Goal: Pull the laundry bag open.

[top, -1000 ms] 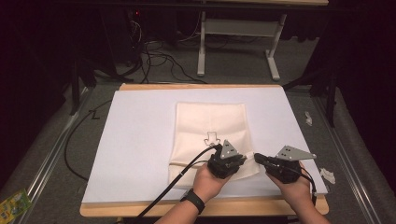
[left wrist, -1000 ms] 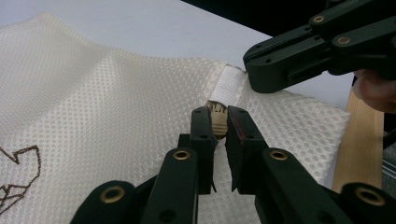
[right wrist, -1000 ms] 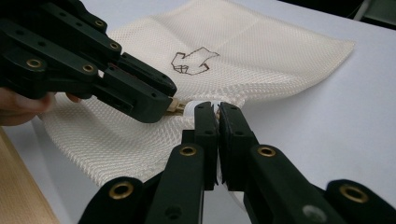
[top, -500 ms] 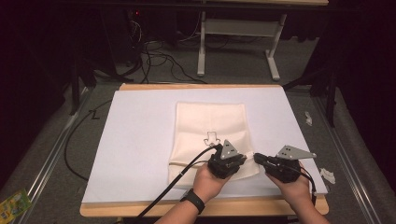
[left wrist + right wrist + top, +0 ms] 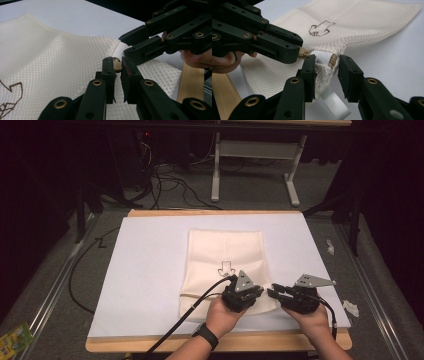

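Note:
A cream mesh pouch [image 5: 225,250] with a brown stitched emblem [image 5: 226,268] lies flat on the white sheet [image 5: 150,270]. At its near right corner my left gripper [image 5: 260,291] is shut on a small tan zipper pull [image 5: 117,64], pinched between its jaws. My right gripper [image 5: 274,293] faces it from the right. Its jaws stand open around the bunched corner of the pouch and the white fabric tab [image 5: 323,57] there. The left gripper view has that tab [image 5: 119,49] sitting between the right gripper's fingertips. The fabric [image 5: 62,50] rises in a ridge towards the corner.
The white sheet covers a wooden table whose front edge [image 5: 150,343] runs just before the hands. A black cable [image 5: 195,310] trails from the left gripper over the pouch's near edge. Scraps of white paper [image 5: 350,308] lie off the table's right side.

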Demonstrator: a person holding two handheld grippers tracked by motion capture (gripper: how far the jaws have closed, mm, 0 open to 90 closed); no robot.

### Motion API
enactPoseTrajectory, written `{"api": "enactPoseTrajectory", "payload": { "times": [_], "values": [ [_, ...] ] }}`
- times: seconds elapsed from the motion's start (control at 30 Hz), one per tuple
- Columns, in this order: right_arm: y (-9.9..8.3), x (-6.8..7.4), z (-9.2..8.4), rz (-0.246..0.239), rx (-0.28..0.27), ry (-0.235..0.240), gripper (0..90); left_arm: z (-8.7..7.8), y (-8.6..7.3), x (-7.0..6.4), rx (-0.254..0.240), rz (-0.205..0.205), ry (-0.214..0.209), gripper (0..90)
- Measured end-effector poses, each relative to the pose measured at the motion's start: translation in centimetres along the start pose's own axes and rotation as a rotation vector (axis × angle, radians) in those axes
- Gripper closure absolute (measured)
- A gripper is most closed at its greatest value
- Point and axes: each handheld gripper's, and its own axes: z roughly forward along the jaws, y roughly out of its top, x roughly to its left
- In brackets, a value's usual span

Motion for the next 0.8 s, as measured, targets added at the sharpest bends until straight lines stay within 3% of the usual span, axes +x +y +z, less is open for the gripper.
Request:
{"api": "enactPoseTrajectory", "payload": {
  "times": [0.13, 0.33, 0.4, 0.8],
  "values": [
    [0.0, 0.0, 0.0, 0.008, 0.004, 0.006, 74.6, 0.0, 0.0, 0.1, -0.002, 0.001, 0.004, 82.3],
    [0.2, 0.4, 0.1, -0.027, 0.008, 0.003, 83.8, 0.0, -0.1, 0.1, -0.001, -0.002, 0.005, 82.2],
    [0.3, 0.7, 0.0, -0.057, 0.011, -0.014, 84.9, 0.0, -0.1, 0.1, -0.004, -0.002, 0.008, 82.2],
    [0.5, 1.1, 0.0, -0.067, 0.015, -0.032, 86.0, -0.1, -0.7, 0.2, 0.021, 0.019, 0.009, 82.5]
  ]
}}
